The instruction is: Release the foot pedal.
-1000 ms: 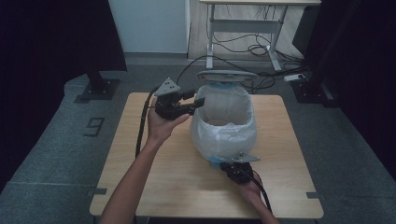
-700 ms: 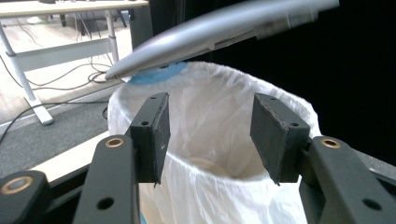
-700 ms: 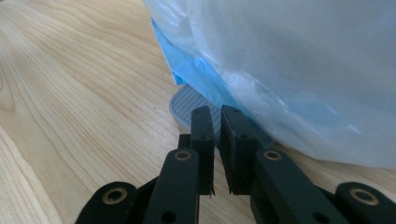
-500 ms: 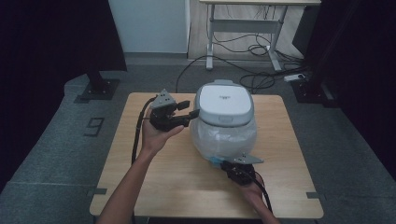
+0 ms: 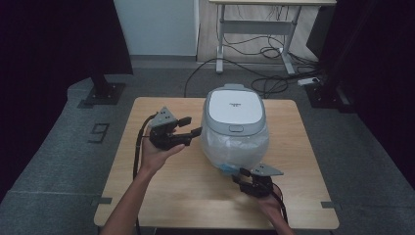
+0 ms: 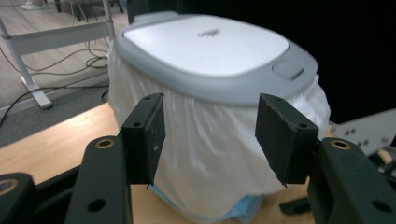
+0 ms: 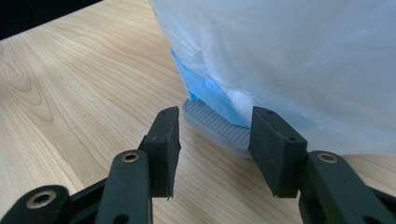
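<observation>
Left gripper point(image 5: 188, 126) jaws just opening, empty, beside bin point(image 5: 235, 125). Right gripper point(image 5: 243, 178) jaws just opening, empty, at pedal point(image 7: 217, 128).

bin lid point(image 5: 234, 104) now shut, right tongs point(image 5: 243, 177) off pedal point(image 7: 215, 126)

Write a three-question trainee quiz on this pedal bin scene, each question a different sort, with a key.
1. True or false: the pedal bin's grey lid is shut.
2. What lies just ahead of the right tongs? A) a cable B) the bin's ribbed grey pedal C) a cup
3. What hangs over the bin's sides, below the lid?

Key
1. True.
2. B; the tongs stand open, having just been opening, with nothing pressed between the pads.
3. A white plastic liner bag; the left tongs are open in front of it, not touching.
</observation>
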